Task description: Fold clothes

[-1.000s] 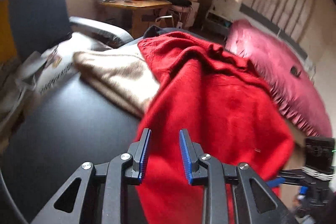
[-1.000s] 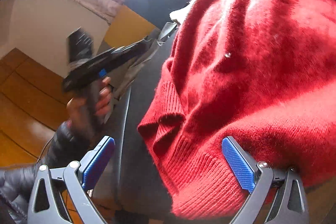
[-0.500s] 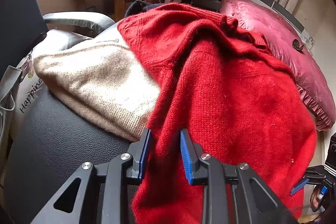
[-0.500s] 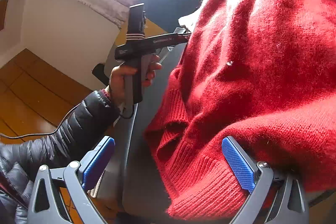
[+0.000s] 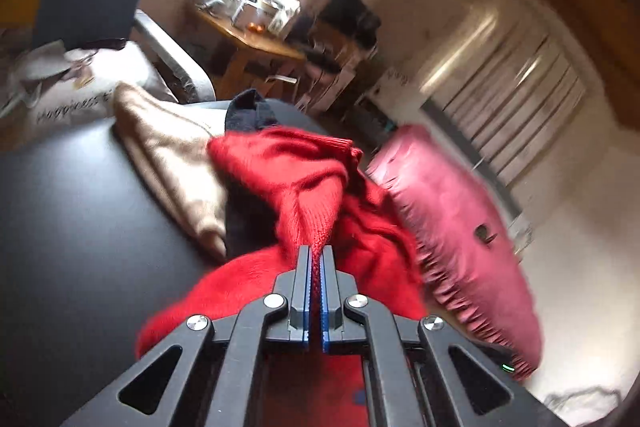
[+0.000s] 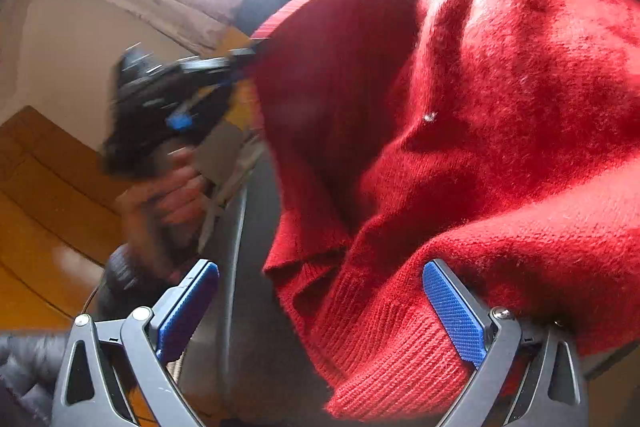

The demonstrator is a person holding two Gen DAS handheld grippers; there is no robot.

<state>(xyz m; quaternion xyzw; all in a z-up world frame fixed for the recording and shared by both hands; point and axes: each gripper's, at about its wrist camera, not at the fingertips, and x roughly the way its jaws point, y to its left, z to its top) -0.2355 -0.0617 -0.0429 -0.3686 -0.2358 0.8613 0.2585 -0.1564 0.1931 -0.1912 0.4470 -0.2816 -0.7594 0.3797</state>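
Two claws: your left gripper (image 5: pixel 316 255) pinches the fuzzy red knit sweater (image 5: pixel 316 203), lifting its edge; your right gripper (image 6: pixel 320 303) gapes empty at six o'clock; next, carry the fold across.

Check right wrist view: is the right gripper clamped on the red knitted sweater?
No, the right gripper stands wide open, the red knitted sweater hem between its blue pads.
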